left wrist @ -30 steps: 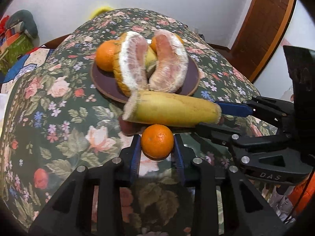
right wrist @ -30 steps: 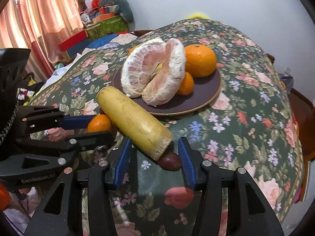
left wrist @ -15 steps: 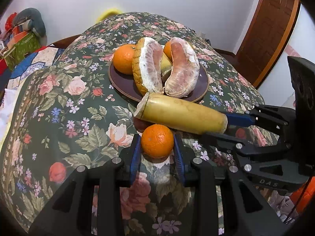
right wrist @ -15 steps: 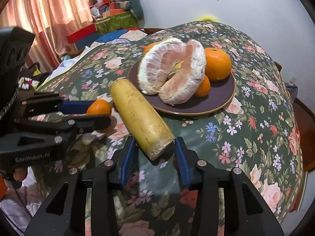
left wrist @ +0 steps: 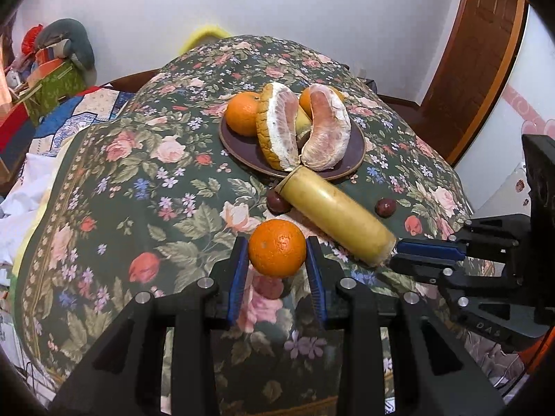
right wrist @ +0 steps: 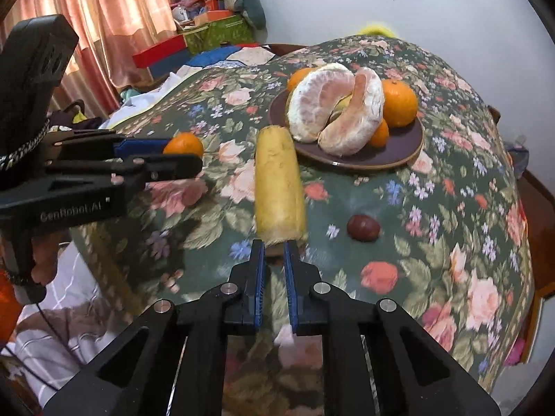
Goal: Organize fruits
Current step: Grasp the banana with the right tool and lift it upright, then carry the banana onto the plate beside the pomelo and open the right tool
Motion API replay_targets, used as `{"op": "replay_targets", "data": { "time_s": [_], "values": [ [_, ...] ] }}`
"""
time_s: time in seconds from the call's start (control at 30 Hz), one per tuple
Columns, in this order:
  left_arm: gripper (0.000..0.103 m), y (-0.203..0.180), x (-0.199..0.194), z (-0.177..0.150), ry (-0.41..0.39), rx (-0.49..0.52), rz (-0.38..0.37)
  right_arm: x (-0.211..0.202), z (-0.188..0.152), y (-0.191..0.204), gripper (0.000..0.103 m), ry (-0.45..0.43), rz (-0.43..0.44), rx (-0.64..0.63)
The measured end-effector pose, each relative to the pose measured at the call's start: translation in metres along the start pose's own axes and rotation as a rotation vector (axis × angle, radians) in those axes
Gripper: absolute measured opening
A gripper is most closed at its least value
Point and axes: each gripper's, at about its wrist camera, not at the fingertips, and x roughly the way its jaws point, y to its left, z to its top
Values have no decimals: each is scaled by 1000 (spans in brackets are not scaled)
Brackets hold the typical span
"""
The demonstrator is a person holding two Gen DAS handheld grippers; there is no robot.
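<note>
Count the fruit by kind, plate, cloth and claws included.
oranges: 4 (3 on the plate, 1 in the left claw)
pomelo pieces: 2
long yellow fruit: 1 (in the right claw)
small dark red fruits: 2
yellow-green fruit, kind unclear: 1
Total: 10

The left gripper (right wrist: 182,154) body reads "GenRobot.AI"; the right gripper (left wrist: 393,256) body reads "DAS".

Left gripper (left wrist: 277,260) fingers (left wrist: 239,270) clamp an orange (left wrist: 276,248) above the floral cloth (left wrist: 121,180).
</note>
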Motion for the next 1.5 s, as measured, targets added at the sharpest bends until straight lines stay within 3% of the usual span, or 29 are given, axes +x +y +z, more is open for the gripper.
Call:
{"op": "replay_targets", "data": {
  "time_s": [0.13, 0.2, 0.27, 0.3, 0.73, 0.93, 1.17, 1.5],
  "values": [
    [33, 4, -3, -3, -1, -8, 7, -3, 3, 0, 13, -4, -34, -5],
    [33, 6, -4, -4, -2, -14, 6, -4, 9, -2, 22, -23, -33, 10],
    [33, 9, -3, -5, -2, -21, 7, -2, 15, -3, 40, -40, -53, 11],
    [33, 11, -2, -5, -1, -25, 6, 0, 18, -4, 42, -49, -63, 10],
    [33, 26, 15, 6, 0, -23, 33, 48, 51, -7, 42, 18, -33, 9],
    [33, 28, 21, 9, 5, -33, 28, 53, 52, -9, 36, 21, -29, -1],
    [33, 23, 17, 14, -8, -26, 22, 39, 51, -11, 35, -21, -31, 13],
    [33, 16, 6, 34, -54, -15, 21, -16, 52, -35, 33, -166, -47, 107]
  ]
}}
